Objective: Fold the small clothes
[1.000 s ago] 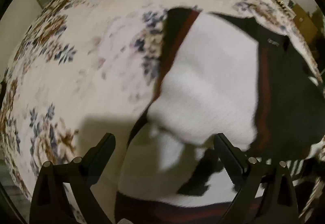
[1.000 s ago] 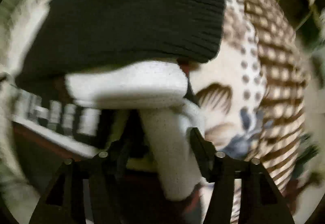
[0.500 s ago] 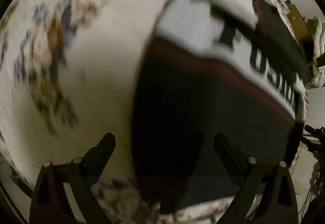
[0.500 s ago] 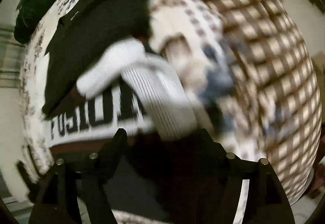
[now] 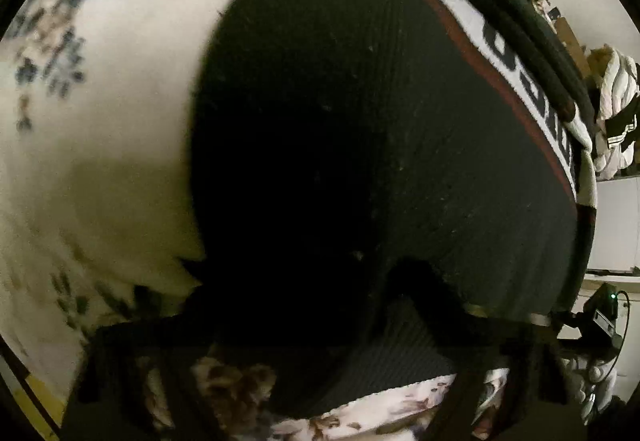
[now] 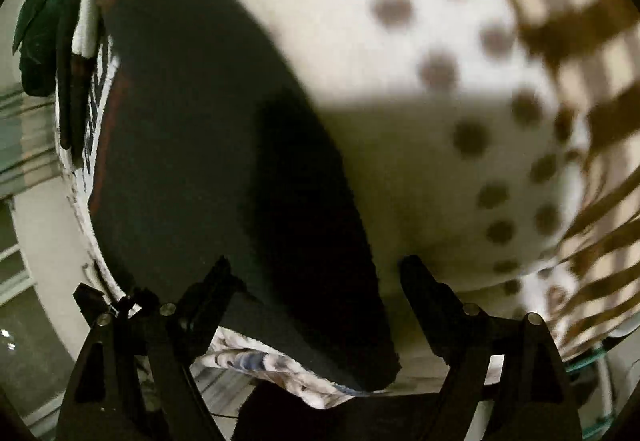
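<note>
A dark knit sweater with a red stripe and a white lettered band lies on a patterned bedspread, its sleeves folded across the top. In the left wrist view my left gripper is low over the sweater's bottom hem, jaws apart, deep in shadow. In the right wrist view the same sweater fills the left half, and my right gripper is open, straddling the hem's right corner near the bed edge. Neither holds cloth.
The bedspread has brown dots and checks on the right. A dark green garment lies beyond the sweater. A pile of white bedding and furniture stand past the bed.
Both grippers have dropped back from the folded sleeves to the sweater's bottom hem. The right gripper has let go of the white sleeve and opened.
</note>
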Demonstrator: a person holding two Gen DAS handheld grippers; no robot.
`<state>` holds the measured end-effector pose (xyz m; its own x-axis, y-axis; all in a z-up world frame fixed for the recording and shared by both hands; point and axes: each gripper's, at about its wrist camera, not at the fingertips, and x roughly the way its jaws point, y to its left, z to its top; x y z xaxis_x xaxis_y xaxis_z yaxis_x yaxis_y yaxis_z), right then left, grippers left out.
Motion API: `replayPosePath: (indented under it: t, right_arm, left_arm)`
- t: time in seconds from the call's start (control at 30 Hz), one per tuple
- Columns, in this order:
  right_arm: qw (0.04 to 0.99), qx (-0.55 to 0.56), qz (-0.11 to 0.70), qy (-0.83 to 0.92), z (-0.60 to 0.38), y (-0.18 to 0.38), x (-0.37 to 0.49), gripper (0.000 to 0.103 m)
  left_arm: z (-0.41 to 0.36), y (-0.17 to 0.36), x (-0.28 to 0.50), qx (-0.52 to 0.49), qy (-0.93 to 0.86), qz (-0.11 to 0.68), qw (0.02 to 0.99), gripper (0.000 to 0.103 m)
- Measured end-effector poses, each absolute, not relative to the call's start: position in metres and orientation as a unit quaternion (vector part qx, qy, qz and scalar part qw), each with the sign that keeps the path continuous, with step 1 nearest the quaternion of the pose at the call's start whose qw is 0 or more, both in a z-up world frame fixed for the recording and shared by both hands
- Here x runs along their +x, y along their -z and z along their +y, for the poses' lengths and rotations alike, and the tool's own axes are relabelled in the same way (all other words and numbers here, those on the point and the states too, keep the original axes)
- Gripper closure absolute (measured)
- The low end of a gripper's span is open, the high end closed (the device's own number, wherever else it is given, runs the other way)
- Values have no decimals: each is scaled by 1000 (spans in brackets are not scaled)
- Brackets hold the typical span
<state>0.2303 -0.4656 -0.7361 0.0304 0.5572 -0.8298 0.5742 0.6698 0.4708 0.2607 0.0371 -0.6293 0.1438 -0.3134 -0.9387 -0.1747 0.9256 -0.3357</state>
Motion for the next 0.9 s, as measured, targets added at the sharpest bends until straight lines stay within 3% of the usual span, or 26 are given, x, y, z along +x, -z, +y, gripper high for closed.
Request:
replayPosePath:
  t: [0.03,0.07,0.1,0.2,0.5,0.67,0.9]
  right_arm:
    - [599,408,690,6,-463,736,228,19]
    - [611,402,681,6,-461,732,225,33]
    - [620,387,683,16,-458,731,222,55]
    - [635,400,660,12,-458,721,210,82]
    - [660,384,644,46,-474,670,166,89]
    - [665,370,647,44,-485,646,161,89]
    - [647,460,608,18,-487,634,192,89]
  left_arm:
    - [38,626,258,-187,48,646,739,76]
    - [37,622,254,-188,56,637,745,81]
    - [35,617,251,-181,61,629,754,83]
    - [31,601,241,-174,74,605,773,86]
    - [38,546,214,-160,112,567,800,87]
    - [35,543,219,-176,121,574,790,86]
    - [38,510,260,-220,125,565,785,87]
